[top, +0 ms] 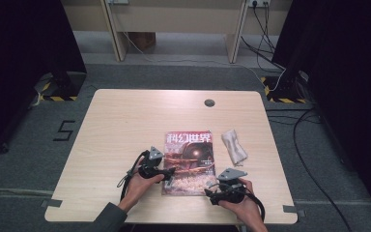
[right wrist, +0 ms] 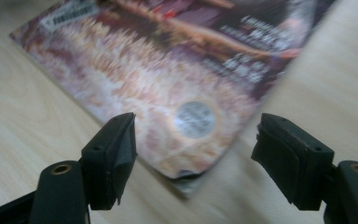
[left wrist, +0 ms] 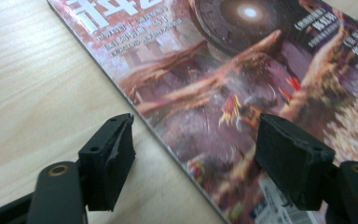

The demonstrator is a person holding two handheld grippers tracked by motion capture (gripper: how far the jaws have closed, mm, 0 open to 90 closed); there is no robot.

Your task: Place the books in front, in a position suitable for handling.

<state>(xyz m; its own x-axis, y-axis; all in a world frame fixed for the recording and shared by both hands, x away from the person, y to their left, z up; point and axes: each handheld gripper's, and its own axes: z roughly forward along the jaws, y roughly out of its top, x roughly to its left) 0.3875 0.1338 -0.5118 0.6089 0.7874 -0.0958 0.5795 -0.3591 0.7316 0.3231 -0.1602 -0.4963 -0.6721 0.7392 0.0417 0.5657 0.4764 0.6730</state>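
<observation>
A magazine [top: 190, 162] with a reddish cover and white title letters lies flat on the wooden table [top: 125, 125]. My left gripper [top: 170, 172] sits at its left edge, open, jaws straddling that edge of the magazine [left wrist: 242, 84] in the left gripper view. My right gripper [top: 211, 189] is at the near right corner, open, and that corner of the magazine [right wrist: 186, 116] lies between its jaws in the right gripper view. Neither gripper holds anything.
A crumpled white cloth [top: 234, 146] lies just right of the magazine. A round grey cable port [top: 209, 102] sits near the table's far edge. Cables [top: 309, 159] trail on the floor at the right.
</observation>
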